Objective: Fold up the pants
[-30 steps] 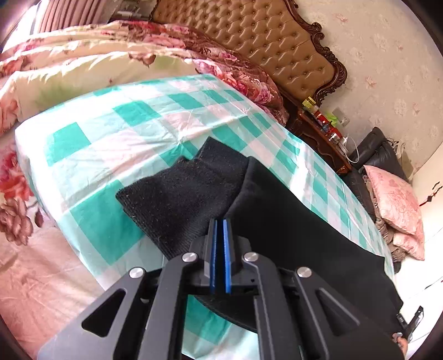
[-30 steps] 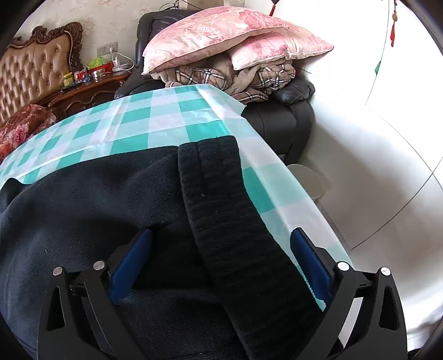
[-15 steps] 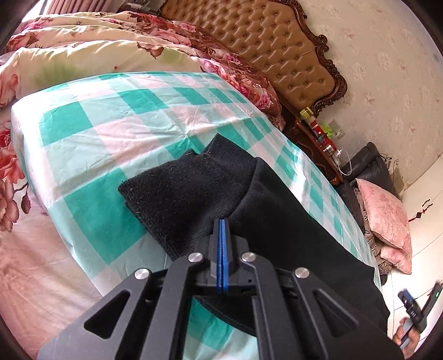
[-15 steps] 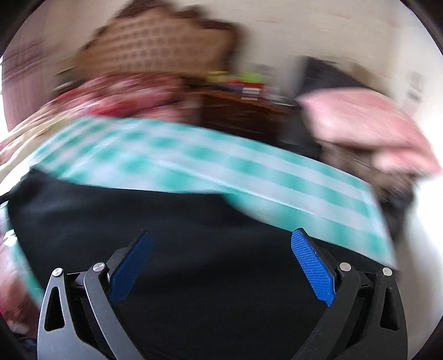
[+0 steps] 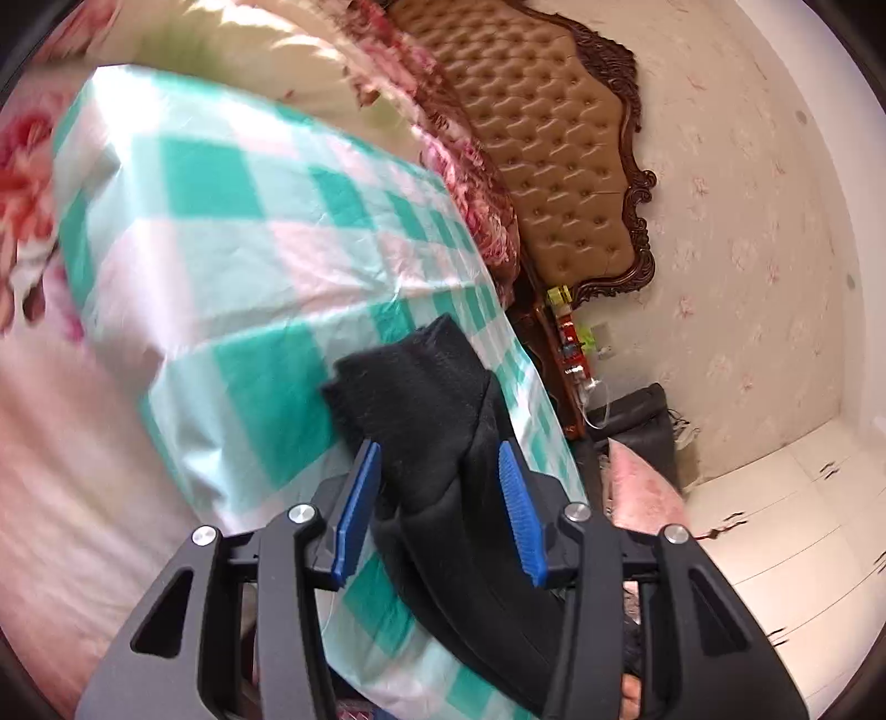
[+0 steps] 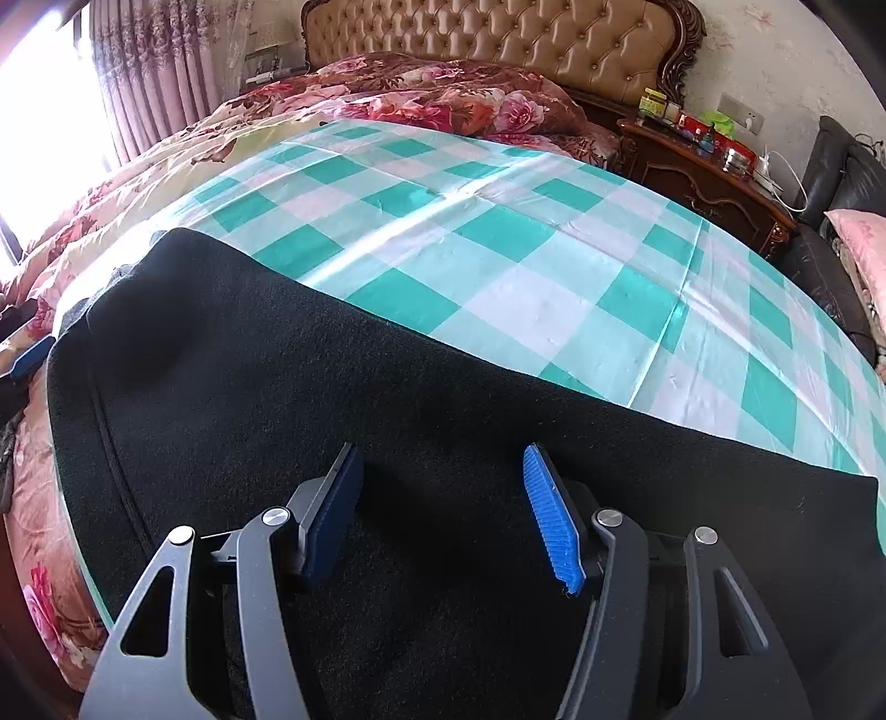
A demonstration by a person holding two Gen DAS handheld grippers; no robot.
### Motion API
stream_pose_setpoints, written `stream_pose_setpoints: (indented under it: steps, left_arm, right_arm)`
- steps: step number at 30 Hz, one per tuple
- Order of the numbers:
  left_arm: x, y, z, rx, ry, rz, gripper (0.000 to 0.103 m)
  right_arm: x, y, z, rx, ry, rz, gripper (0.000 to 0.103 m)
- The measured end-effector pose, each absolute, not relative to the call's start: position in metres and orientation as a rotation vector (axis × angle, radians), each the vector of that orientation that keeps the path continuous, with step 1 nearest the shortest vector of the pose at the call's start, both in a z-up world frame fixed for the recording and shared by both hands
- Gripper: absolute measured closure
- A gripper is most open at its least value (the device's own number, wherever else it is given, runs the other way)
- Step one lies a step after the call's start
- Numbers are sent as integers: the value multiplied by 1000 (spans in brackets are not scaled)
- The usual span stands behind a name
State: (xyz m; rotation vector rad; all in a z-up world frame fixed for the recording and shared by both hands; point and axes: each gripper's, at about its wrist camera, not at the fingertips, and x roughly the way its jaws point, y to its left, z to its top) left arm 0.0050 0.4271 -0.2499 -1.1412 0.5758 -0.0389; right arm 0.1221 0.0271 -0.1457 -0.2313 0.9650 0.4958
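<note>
Black pants [image 6: 343, 387] lie stretched across the green-and-white checked sheet [image 6: 498, 232] along its near edge. In the left wrist view their ribbed leg cuffs [image 5: 410, 387] lie stacked at the end. My left gripper [image 5: 437, 448] hovers just behind the cuffs. Its jaws are opening, with the black fabric between the blue pads [image 5: 360, 498] but not pinched. My right gripper [image 6: 440, 459] points down over the middle of the pants. Its jaws are closing, and flat fabric lies below and between the pads [image 6: 548, 520], which do not press on it.
A floral quilt [image 6: 432, 94] is bunched behind the sheet, below a tufted brown headboard [image 6: 498, 33]. A dark wooden nightstand [image 6: 703, 171] with small items stands to the right. Beside it is a black armchair [image 6: 836, 166] with a pink pillow [image 5: 642, 493].
The left gripper's pads were pressed together and now stand apart; its view has rolled. The right gripper swung from the waistband end to the middle of the pants and its jaws narrowed.
</note>
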Motion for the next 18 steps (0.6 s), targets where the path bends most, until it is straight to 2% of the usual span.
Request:
stream_pose_setpoints:
  steps: [2,3,11,17,18]
  left_arm:
    - [10,425,-260,-1164,625,9,61]
    - [11,425,-266,-1190,644,36,68]
    - [33,434,-271,-1256,656,93,67]
    - [37,446,-282,-1299,650,94,85]
    - [36,447,-282,-1292,647,87,92]
  right_arm:
    - [122,32,-148,-259,950,480,45]
    - [120,33,-148,-268,945,473,44]
    - [125,31,-151,-259,950,468,39]
    - [125,31,-151,-257,949,464,38]
    - [125,31,-151,-258,949,460,37]
